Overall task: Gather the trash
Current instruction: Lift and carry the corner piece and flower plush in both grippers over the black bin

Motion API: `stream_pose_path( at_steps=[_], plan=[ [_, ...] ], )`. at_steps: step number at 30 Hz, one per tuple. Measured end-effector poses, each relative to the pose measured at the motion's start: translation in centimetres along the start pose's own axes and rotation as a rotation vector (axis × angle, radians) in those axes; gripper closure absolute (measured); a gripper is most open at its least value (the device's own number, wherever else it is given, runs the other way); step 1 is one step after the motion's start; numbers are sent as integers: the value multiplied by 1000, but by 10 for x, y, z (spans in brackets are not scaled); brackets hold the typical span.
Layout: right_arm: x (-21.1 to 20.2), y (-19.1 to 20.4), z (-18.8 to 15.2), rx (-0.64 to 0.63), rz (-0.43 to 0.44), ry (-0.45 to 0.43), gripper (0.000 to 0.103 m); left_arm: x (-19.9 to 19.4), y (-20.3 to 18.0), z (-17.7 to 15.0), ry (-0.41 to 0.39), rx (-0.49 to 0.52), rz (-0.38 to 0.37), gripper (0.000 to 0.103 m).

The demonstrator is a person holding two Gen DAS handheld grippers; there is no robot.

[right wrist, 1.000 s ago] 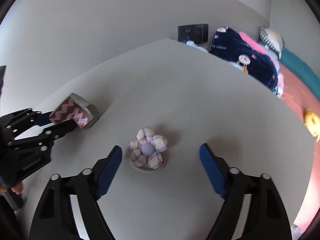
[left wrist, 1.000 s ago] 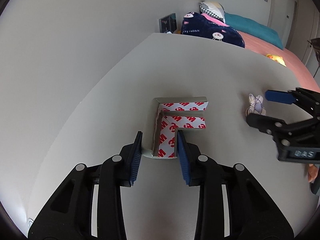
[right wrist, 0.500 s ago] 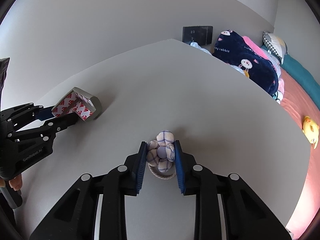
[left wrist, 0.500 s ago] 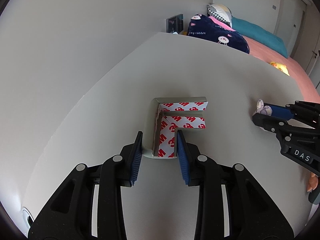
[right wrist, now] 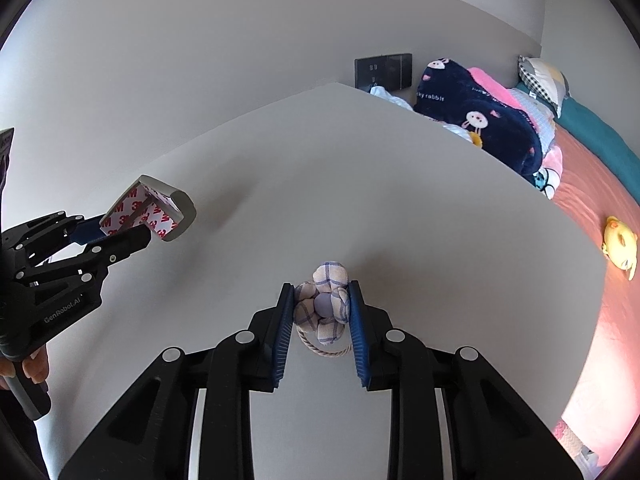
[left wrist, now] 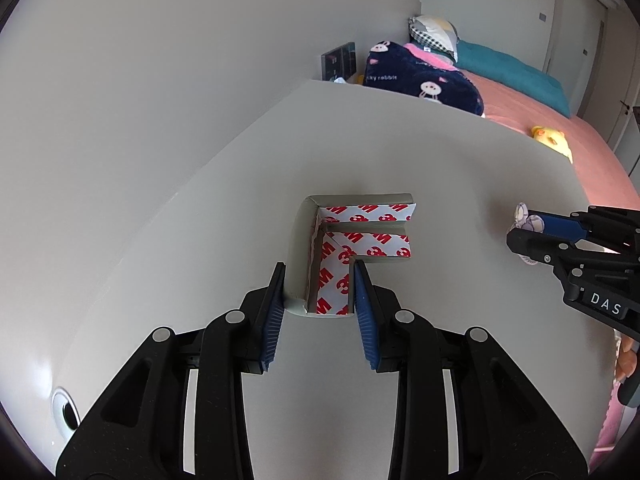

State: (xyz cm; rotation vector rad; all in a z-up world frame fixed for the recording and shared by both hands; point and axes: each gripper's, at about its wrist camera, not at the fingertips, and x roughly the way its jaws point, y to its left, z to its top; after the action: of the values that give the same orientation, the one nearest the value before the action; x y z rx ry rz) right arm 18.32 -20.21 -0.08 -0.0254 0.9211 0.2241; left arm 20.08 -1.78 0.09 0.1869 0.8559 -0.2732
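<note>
My left gripper (left wrist: 319,270) is shut on a grey foam corner guard (left wrist: 344,236) backed with white tape printed in red. It holds the guard above the white table (left wrist: 420,152). The guard also shows in the right wrist view (right wrist: 154,210), held by the left gripper (right wrist: 120,232) clear of the surface. My right gripper (right wrist: 321,292) is shut on a small checked fabric flower (right wrist: 326,304) with a rope loop, lifted just off the table (right wrist: 400,184). In the left wrist view the right gripper (left wrist: 536,228) shows at the right edge with the flower (left wrist: 526,216).
A bed with a pink sheet (left wrist: 560,132), a dark blue rabbit blanket (right wrist: 480,124), pillows and a yellow duck toy (right wrist: 620,246) lies beyond the table's far edge. A dark wall socket panel (right wrist: 384,70) sits on the white wall behind the table.
My right gripper closed on the fabric flower and lifted it slightly. My left gripper tightened on the corner guard and raised it off the table.
</note>
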Motion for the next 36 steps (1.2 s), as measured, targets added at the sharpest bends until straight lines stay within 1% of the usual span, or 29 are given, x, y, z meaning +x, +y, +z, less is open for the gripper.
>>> stream_pose_path(
  at_steps=[8, 20, 36],
  plan=[
    [-36, -8, -18, 18, 4, -25, 75, -24, -26, -6, -16, 9, -23, 70],
    [-76, -21, -47, 44, -2, -50, 75, -54, -62, -20, -39, 35, -46, 70],
    [-122, -49, -91, 96, -45, -81, 75, -72, -115, -29, -56, 83, -102, 70]
  ],
)
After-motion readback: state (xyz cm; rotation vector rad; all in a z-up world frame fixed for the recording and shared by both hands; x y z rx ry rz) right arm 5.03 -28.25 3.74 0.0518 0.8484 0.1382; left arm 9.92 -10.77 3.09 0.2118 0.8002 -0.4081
